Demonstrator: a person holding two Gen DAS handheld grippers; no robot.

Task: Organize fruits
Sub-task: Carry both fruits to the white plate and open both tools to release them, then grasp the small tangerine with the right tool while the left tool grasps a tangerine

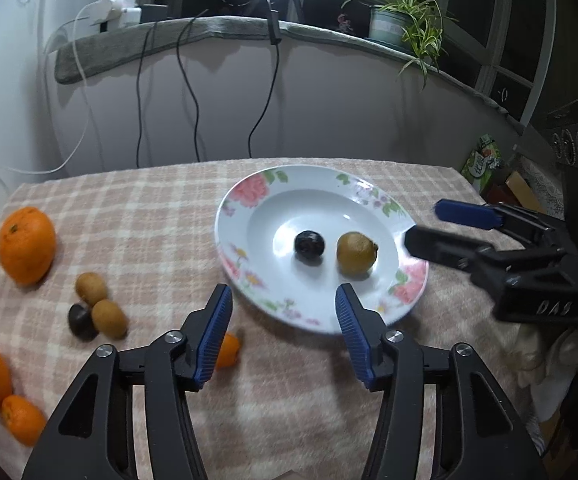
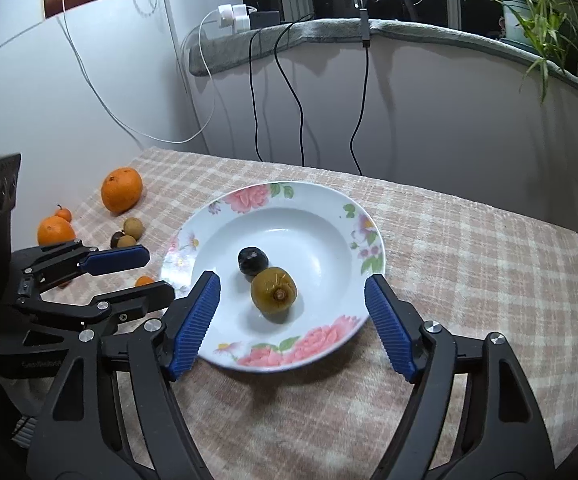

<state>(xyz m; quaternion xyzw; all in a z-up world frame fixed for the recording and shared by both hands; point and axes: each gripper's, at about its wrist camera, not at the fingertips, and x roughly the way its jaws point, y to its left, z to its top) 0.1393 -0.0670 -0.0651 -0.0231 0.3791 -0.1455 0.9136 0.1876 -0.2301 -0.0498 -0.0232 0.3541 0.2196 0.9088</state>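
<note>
The left tongs [image 1: 284, 300] stood apart with nothing between them, hovering over the near left rim of the flowered plate [image 1: 249, 216]. The right tongs [image 2: 292, 292] were spread wide and empty above the plate's near edge. In the plate's well lay a dark plum [image 2: 253, 261] and a kiwi [image 2: 273, 289], touching. Left of the plate, on the checked worktop [image 2: 469, 248], sat two oranges [image 1: 27, 245], small tangerines [image 1: 23, 420], two more kiwis [image 1: 108, 318] and another dark fruit [image 1: 81, 320].
</note>
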